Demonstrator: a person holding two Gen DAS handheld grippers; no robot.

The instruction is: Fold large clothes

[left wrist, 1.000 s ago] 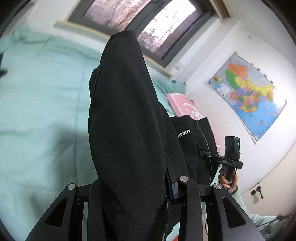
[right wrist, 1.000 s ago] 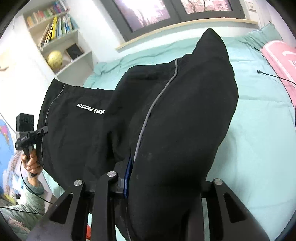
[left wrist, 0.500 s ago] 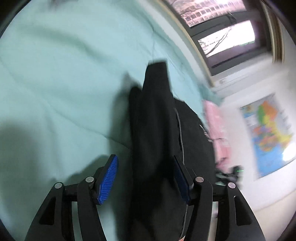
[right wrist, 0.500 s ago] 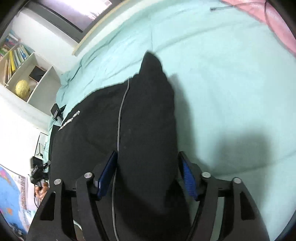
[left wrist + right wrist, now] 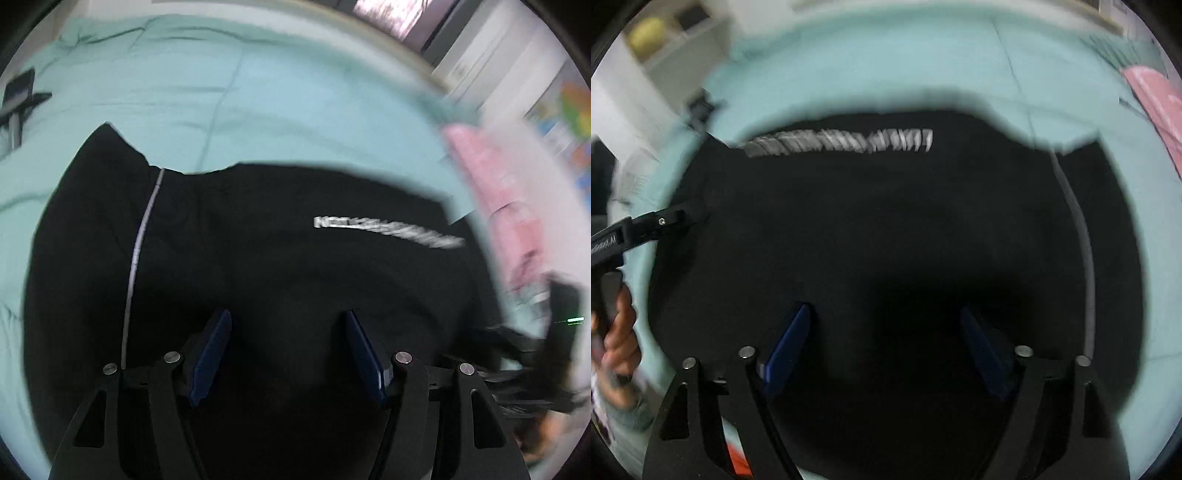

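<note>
**Operator:** Report tool state and garment position.

**Technician:** Left gripper [image 5: 288, 347]: jaws spread apart, nothing between the blue pads [image 5: 210, 350]. Right gripper [image 5: 882, 347]: the same, jaws apart and empty. The black garment [image 5: 280, 251] lies flat on the teal bed [image 5: 258, 92], directly ahead of and beneath both tools. Both views are motion-blurred.

**Operator:** Orientation?

**Technician:** The long axis appears to run side to side across both views. The white lettering [image 5: 384, 230] sits toward the far edge, nearer the window side of the bed. The grey piping [image 5: 142, 254] marks the left end in the left view and the right end in the right view.

**Operator:** Which hand is nearer?

**Technician:** Neither clearly. Judgement: the next fold needs one gripper per end.
</note>
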